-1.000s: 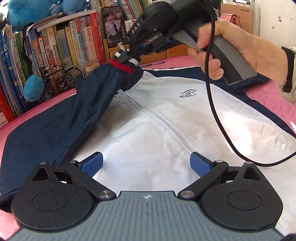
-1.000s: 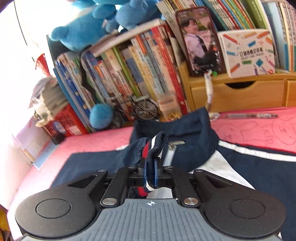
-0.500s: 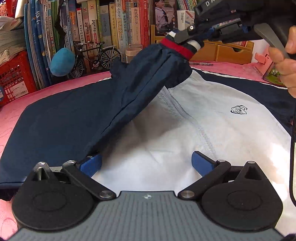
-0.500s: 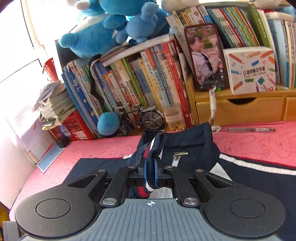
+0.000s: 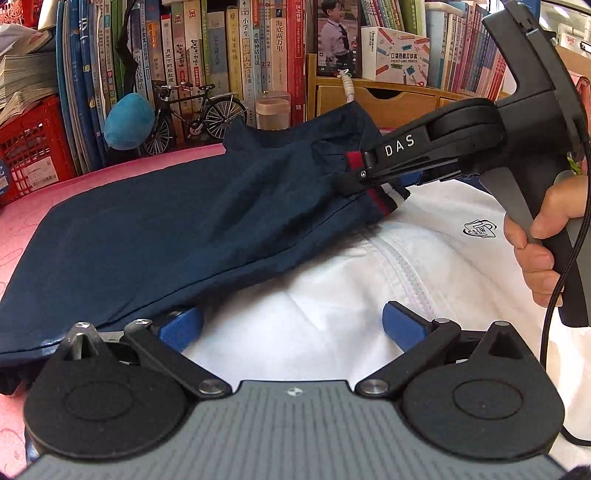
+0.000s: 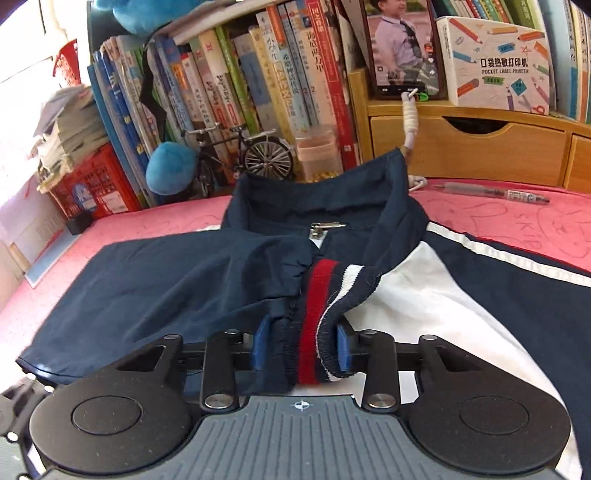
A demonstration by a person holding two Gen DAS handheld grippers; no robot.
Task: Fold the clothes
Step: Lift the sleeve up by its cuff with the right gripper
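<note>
along the back at twelve o'clock we see a row of books [image 6: 236, 85] standing upright. in front of them a small model bicycle [image 6: 240, 155] stands beside a blue plush ball [image 6: 170, 168] at its nine o'clock. at two o'clock sits a wooden drawer unit [image 6: 469, 147] bearing a printer box [image 6: 498, 62]. a pen [image 6: 495, 192] lies on the pink mat [image 6: 517, 225], and a red crate [image 6: 92, 181] stands at ten o'clock.

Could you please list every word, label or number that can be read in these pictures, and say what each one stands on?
"DAS": on the right gripper.
"POCKET LABEL PRINTER", under "口袋热敏打印机": on the white box.
"海底两万里": on a red book spine.
"小学生 同步作文": on a yellow book spine.
Chest logo on the jacket: too small to read.
Other spines: blurred.
</note>
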